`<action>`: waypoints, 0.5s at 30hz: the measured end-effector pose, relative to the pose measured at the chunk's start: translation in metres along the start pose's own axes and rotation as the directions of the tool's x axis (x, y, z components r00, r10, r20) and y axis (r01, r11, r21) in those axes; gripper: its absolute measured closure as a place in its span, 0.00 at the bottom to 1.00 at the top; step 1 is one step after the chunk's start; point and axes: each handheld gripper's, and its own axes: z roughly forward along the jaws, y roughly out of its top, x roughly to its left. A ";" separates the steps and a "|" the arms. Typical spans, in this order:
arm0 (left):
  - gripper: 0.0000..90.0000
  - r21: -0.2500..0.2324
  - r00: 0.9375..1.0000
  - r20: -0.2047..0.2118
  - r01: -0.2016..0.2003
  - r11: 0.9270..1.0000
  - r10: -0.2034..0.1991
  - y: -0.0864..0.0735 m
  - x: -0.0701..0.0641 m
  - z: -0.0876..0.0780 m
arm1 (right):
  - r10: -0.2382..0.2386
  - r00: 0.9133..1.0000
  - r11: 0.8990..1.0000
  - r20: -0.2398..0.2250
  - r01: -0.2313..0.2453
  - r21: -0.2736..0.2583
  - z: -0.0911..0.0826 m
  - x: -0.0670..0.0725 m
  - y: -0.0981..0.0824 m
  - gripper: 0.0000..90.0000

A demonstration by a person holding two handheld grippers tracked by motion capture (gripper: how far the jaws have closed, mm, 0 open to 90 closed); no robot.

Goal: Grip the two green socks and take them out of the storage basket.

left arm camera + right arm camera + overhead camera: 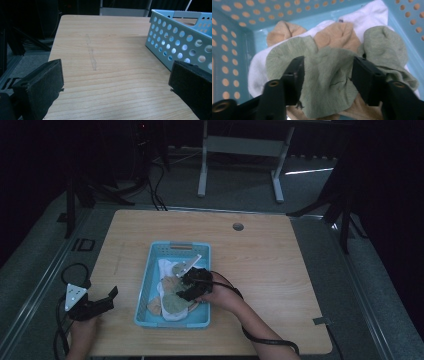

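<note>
The green sock [329, 82] lies atop the pile of tan and white socks in the blue basket [150, 270] mid-table [260, 265], w/ the right tongs [327, 72] bunching it between the jaws, prob. gripped, though the pads are partly hidden. Nothing's out of the basket yet; left tongs [115, 82] sit released beside it.

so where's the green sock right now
The green sock lies on top of the pile in the blue basket, over tan and white socks; in the right gripper view it bunches between the right gripper jaws.
</note>
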 end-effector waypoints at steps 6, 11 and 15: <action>0.00 -0.001 1.000 0.001 -0.001 1.000 0.001 0.000 0.000 0.000 | -0.020 0.999 0.999 -0.029 0.021 0.048 0.009 0.002 0.000 0.68; 0.00 -0.001 1.000 0.001 -0.001 1.000 0.001 0.000 0.000 0.000 | -0.007 1.000 0.997 -0.024 0.009 0.076 0.010 0.002 -0.002 0.92; 0.00 0.000 1.000 0.000 -0.001 1.000 0.001 0.000 0.000 0.000 | 0.004 0.999 0.998 -0.034 -0.002 0.057 0.006 0.002 -0.002 0.95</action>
